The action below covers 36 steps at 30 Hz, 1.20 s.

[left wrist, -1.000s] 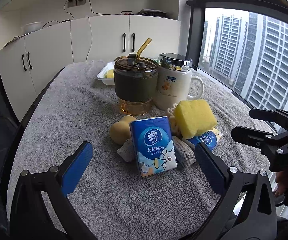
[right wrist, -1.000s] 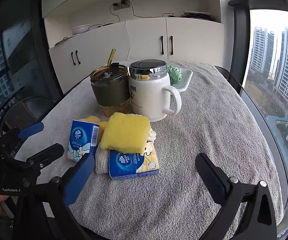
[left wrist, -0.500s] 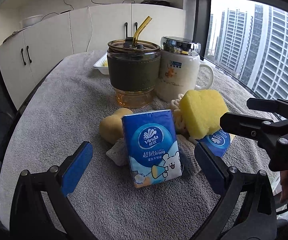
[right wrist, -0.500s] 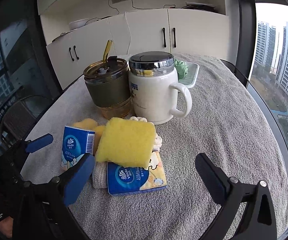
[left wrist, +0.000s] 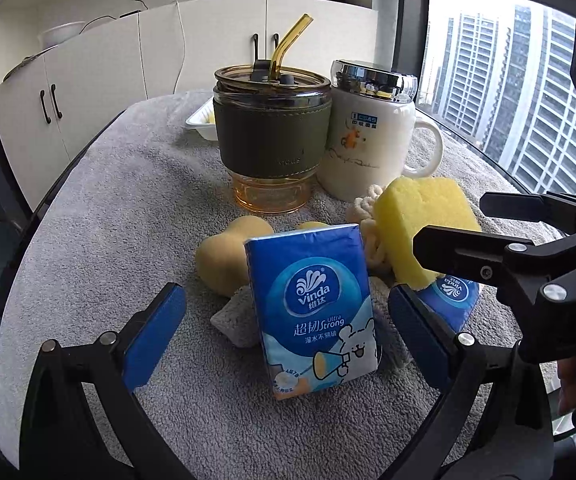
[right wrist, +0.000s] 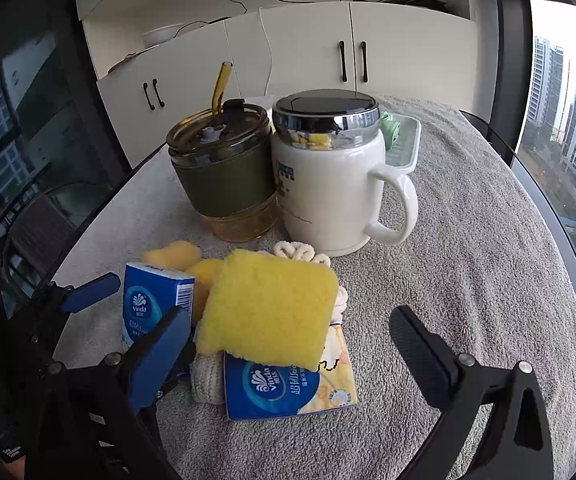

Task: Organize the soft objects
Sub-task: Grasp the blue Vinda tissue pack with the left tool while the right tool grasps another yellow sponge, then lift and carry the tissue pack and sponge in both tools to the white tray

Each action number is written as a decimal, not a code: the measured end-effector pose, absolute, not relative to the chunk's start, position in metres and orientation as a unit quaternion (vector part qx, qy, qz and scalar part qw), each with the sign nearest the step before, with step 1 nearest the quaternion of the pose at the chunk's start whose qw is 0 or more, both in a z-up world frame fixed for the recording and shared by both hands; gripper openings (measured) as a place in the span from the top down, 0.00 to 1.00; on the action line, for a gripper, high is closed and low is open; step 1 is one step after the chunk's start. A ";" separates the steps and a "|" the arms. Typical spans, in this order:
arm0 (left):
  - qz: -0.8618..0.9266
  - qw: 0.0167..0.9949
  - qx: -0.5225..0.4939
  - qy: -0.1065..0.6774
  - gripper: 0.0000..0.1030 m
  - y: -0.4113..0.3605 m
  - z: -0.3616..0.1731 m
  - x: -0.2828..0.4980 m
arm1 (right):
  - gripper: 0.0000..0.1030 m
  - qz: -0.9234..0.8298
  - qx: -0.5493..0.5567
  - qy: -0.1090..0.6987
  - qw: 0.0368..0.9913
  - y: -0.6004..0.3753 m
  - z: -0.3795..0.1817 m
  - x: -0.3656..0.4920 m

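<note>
1. My left gripper point(left wrist: 286, 330) was spread wide around the upright tissue pack point(left wrist: 313, 310), not touching it.
2. The yellow sponge point(right wrist: 268, 312) lay atop the flat tissue pack point(right wrist: 288, 390) on the desk point(right wrist: 467, 280).
3. My right gripper point(right wrist: 288, 354) was spread, empty.

Upright blue tissue pack point(left wrist: 313, 312) between spread left gripper point(left wrist: 286, 334) fingers point(left wrist: 156, 332).

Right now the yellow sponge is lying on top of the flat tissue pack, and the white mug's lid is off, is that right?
Not quite: the white mug has its shiny lid on, as the right wrist view shows. The rest holds: the yellow sponge lies on top of the flat tissue pack.
</note>
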<state>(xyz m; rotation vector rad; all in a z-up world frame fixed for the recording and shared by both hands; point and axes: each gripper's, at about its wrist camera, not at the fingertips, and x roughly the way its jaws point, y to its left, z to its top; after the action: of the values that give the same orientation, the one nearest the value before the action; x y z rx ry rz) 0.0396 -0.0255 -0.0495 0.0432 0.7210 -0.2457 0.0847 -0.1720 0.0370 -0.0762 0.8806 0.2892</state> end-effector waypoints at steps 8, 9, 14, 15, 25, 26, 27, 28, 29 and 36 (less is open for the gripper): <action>-0.139 0.928 0.020 0.346 0.41 -0.026 -0.050 0.040 | 0.04 0.135 -0.029 0.437 0.889 -0.174 0.032 0.091; -0.140 0.929 0.024 0.343 0.45 -0.027 -0.049 0.039 | 0.05 0.136 -0.030 0.439 0.887 -0.174 0.031 0.092; -0.144 0.930 0.016 0.339 0.48 -0.025 -0.047 0.038 | 0.05 0.135 -0.032 0.442 0.886 -0.173 0.029 0.093; -0.144 0.930 0.015 0.339 0.48 -0.025 -0.047 0.038 | 0.05 0.135 -0.032 0.442 0.886 -0.172 0.029 0.093; -0.149 0.930 0.010 0.336 0.48 -0.025 -0.046 0.036 | 0.35 0.140 -0.041 0.451 0.880 -0.159 0.020 0.102; -0.150 0.930 0.009 0.335 0.48 -0.025 -0.045 0.036 | 0.43 0.143 -0.038 0.454 0.879 -0.158 0.019 0.103; -0.152 0.930 0.008 0.334 0.48 -0.024 -0.045 0.036 | 0.50 0.145 -0.035 0.453 0.879 -0.159 0.020 0.103; -0.153 0.930 0.007 0.334 0.48 -0.024 -0.046 0.036 | 0.55 0.146 -0.036 0.450 0.880 -0.159 0.020 0.102; -0.153 0.930 0.007 0.335 0.48 -0.024 -0.046 0.036 | 0.59 0.149 -0.037 0.447 0.881 -0.159 0.021 0.101; -0.156 0.929 0.006 0.337 0.48 -0.025 -0.047 0.035 | 0.77 0.178 -0.030 0.436 0.882 -0.156 0.025 0.097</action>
<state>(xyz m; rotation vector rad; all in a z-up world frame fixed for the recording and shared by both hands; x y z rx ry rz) 0.0352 -0.0246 -0.0475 0.0124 0.6898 -0.3189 0.0972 -0.1565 0.0247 -0.0620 0.9082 0.3710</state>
